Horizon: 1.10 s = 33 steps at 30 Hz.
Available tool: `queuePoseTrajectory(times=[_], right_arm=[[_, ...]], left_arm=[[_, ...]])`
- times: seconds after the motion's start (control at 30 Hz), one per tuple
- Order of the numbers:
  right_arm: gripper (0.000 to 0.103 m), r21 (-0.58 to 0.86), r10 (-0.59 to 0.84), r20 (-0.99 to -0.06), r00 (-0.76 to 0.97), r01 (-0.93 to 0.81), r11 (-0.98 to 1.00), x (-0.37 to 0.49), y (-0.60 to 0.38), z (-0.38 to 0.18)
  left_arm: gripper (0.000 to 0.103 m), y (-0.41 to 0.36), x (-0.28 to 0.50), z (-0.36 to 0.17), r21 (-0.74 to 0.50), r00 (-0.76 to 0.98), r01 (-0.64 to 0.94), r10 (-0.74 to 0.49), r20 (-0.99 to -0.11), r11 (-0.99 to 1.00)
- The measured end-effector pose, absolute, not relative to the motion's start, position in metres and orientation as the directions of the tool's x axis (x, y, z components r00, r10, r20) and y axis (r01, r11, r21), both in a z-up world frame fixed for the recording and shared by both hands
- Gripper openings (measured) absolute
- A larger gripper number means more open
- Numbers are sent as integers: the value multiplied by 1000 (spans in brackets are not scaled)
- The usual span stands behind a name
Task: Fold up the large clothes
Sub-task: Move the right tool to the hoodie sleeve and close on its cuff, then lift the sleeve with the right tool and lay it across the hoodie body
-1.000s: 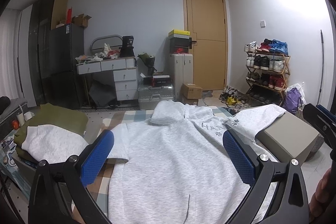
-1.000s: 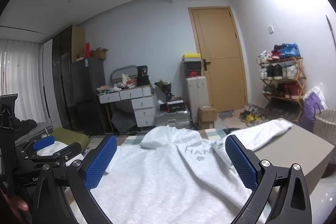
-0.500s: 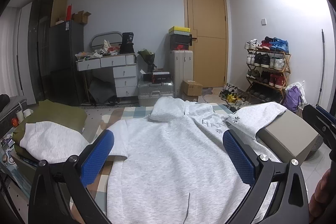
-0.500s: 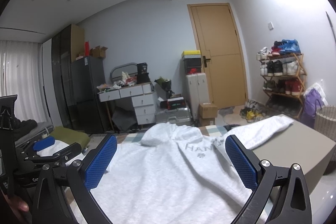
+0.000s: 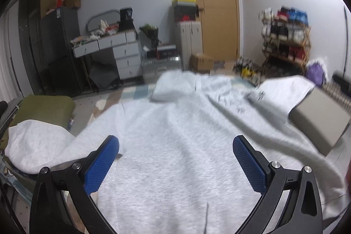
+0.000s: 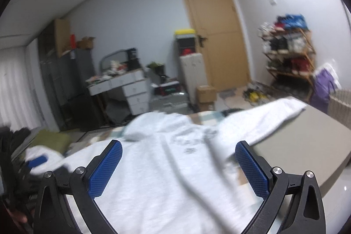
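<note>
A large pale grey fleece hooded sweatshirt (image 5: 175, 146) lies spread face-up across a checked bed cover (image 5: 136, 91), its hood (image 5: 173, 86) towards the far end of the bed and a dark printed motif (image 6: 188, 146) on the chest; it is laid out flat, presumably so that sleeves and sides can be turned in cleanly. One sleeve (image 6: 269, 115) runs out to the right and drapes onto a beige upholstered block (image 6: 307, 135) beside the bed; the other sleeve (image 5: 37, 144) spills left over an olive green cushion (image 5: 46, 106), so both sleeves need bringing in before the body is folded.

The left gripper (image 5: 175, 159) hangs low over the lower body of the sweatshirt, its blue textured pads (image 5: 103, 163) spread wide with only cloth seen between them; it grips nothing. The right gripper (image 6: 178, 168) sits likewise over the middle of the garment, fingers wide apart and empty; both views are smeared by motion, so finer creases are hard to read.

Judging by the lie of the cloth, folding has not begun; the approach looks like a reach for the hem or sides. The fleece seems thick and soft, likely to bunch; a pinch through one layer only could drag the garment askew.
</note>
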State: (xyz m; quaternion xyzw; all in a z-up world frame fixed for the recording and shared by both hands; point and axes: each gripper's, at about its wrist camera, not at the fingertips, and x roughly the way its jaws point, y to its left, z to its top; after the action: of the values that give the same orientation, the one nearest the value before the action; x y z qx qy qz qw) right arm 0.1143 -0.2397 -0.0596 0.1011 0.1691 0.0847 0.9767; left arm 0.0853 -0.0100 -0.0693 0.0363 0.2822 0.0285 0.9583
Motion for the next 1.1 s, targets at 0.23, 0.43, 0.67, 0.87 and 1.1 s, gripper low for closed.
queuePoseTrajectory(times=[0.23, 0.43, 0.67, 0.87, 1.1], right_arm=[[103, 359, 75, -513, 855, 134, 924, 257, -408, -82], [98, 280, -69, -668, 741, 337, 899, 362, -497, -110], [85, 236, -121, -730, 673, 413, 880, 416, -524, -142], [30, 112, -162, -761, 628, 373, 921, 430, -502, -149], [13, 57, -255, -659, 707, 386, 921, 398, -506, -116]], left_arm=[[101, -25, 126, -106, 134, 758, -6, 92, -646, 991], [101, -40, 139, -117, 187, 721, 30, 108, -685, 982], [101, -38, 147, -127, 222, 688, 35, 138, -712, 974], [101, -36, 148, -126, 235, 683, 33, 149, -715, 972], [101, -32, 139, -111, 223, 710, 26, 139, -690, 975]])
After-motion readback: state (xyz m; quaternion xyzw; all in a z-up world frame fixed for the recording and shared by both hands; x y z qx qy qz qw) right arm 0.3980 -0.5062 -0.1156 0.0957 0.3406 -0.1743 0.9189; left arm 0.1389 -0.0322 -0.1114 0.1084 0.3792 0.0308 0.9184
